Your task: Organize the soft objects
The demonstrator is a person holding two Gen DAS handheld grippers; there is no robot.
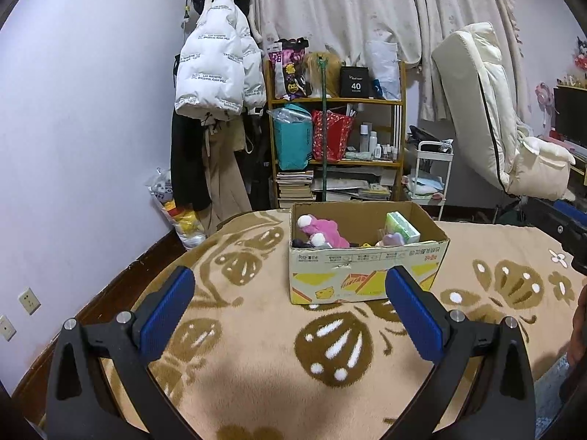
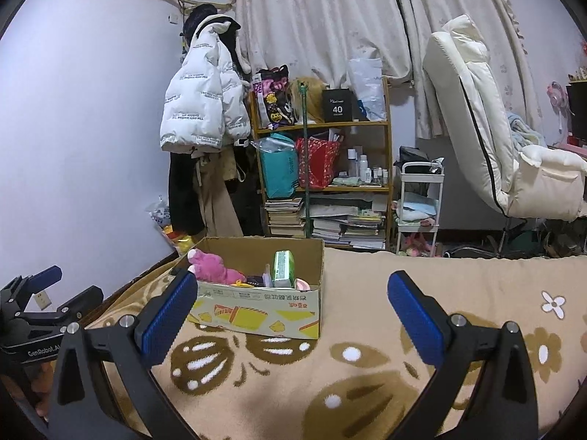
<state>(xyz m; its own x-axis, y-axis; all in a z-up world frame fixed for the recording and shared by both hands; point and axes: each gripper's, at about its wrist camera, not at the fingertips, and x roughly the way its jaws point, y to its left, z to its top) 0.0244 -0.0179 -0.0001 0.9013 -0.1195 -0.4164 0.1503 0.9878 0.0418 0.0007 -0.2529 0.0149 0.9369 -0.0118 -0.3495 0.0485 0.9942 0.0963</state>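
An open cardboard box (image 1: pixel 367 278) stands on the beige patterned blanket (image 1: pixel 256 348). Inside lie a pink plush toy (image 1: pixel 323 231), a green tissue pack (image 1: pixel 401 227) and a small lilac soft item (image 1: pixel 394 239). My left gripper (image 1: pixel 290 315) is open and empty, in front of the box. In the right wrist view the box (image 2: pixel 264 311) sits ahead to the left with the pink plush (image 2: pixel 214 269) and the tissue pack (image 2: pixel 283 269) in it. My right gripper (image 2: pixel 291 315) is open and empty, right of the box. The left gripper (image 2: pixel 47 293) shows at the far left.
Behind the bed stand a wooden shelf (image 1: pixel 335 101) with bags, bottles and books, a white puffer jacket (image 1: pixel 216 69) hanging on the wall, a white trolley (image 1: pixel 429 172) and a cream recliner chair (image 1: pixel 491 117). A bag of toys (image 1: pixel 176 205) lies on the floor.
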